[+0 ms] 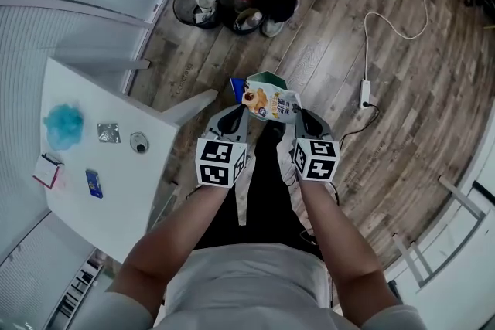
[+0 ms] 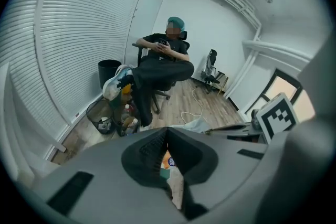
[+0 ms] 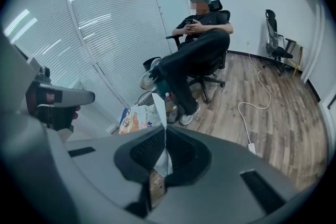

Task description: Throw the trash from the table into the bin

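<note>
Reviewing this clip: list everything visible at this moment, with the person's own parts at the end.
printed plastic snack bag: 1, white, blue and orange, held above the floor between both tongs
white table: 1, white, left of the person
blue fluffy clump: 1, blue, far end of the table
crumpled foil wrapper: 1, silver, beside the clump
small round object: 1, grey, right of the wrapper
small flat packet: 1, blue, nearer on the table
flat card: 1, pink and white, table's left edge
wire-mesh bins: 2, dark, by the seated person's feet
power strip: 1, white, on the wooden floor
seated person: 1, dark clothes, in an office chair
left tongs: 1, grey, shut on the bag
right tongs: 1, grey, shut on the bag
</note>
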